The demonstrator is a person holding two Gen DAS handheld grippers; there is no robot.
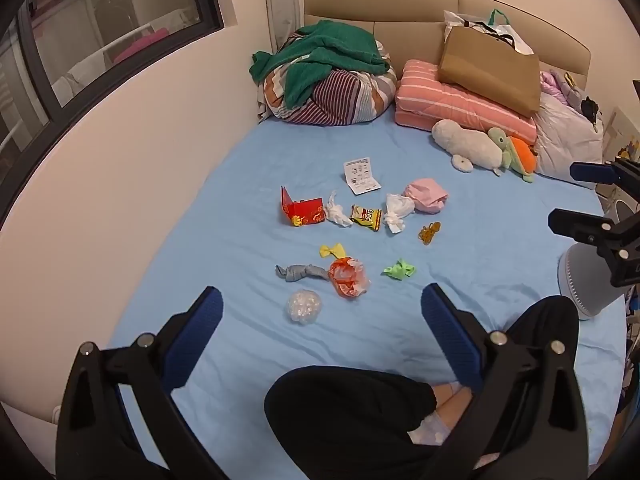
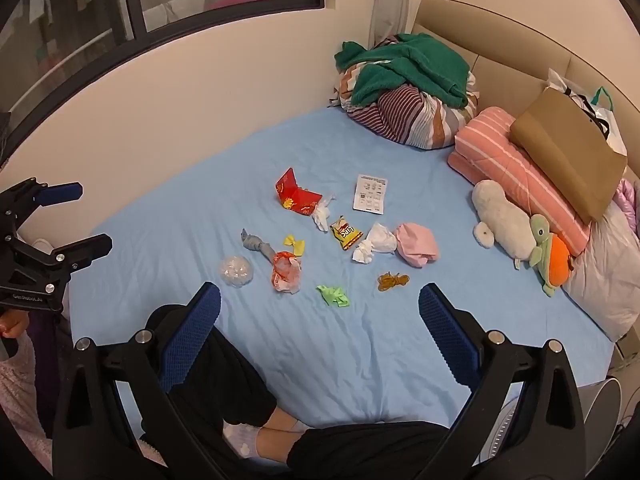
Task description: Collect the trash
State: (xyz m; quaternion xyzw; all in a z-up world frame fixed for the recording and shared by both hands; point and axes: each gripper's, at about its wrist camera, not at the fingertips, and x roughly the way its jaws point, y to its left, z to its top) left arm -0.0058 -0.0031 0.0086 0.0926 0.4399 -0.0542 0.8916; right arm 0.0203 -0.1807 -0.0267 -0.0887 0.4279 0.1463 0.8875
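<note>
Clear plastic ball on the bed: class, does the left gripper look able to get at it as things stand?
Probably yes. The left gripper is open, and the clear plastic ball lies apart from the other trash on the blue sheet.

Black tool (image 1: 322, 306), blue ribbed pads, black trousers (image 1: 352, 412)

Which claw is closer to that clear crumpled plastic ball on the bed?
Left, as far as I can judge. The left claw hangs open just short of the clear plastic ball, which lies between its fingers. The right claw, also open, sits further off, the ball to its left.
</note>
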